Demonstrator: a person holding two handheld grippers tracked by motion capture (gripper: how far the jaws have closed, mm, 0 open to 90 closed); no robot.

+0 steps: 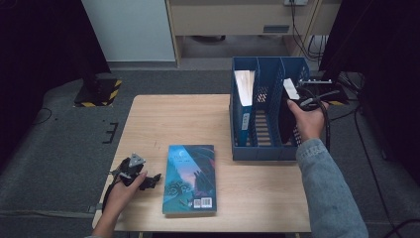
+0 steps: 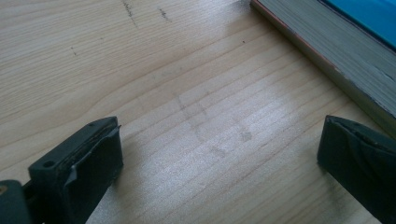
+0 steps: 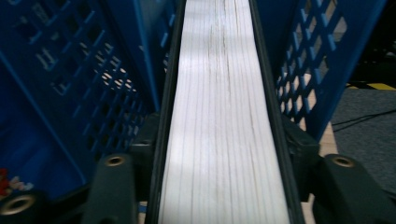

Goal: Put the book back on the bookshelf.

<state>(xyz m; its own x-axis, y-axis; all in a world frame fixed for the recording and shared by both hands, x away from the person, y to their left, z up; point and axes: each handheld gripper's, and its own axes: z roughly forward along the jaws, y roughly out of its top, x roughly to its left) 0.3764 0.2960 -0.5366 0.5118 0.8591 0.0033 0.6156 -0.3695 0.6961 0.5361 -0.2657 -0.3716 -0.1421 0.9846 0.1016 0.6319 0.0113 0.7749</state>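
Note:
A blue three-slot file rack (image 1: 257,148) stands at the table's right. My right gripper (image 1: 300,97) is shut on a black-covered book (image 1: 287,116) that stands in the rack's right slot; in the right gripper view its white page edge (image 3: 219,116) runs up between the jaws. A blue book (image 1: 243,106) stands in the left slot. A teal-covered book (image 1: 190,178) lies flat near the table's front edge. My left gripper (image 1: 151,181) rests on the wood just left of that book, open with nothing between its fingers (image 2: 88,163); the book's page edge (image 2: 336,56) shows at upper right.
The wooden table (image 1: 173,119) has bare room left and behind the flat book. The rack's middle slot (image 1: 267,114) holds nothing visible. Dark curtains flank the scene, and cables (image 1: 364,148) trail on the grey floor at right.

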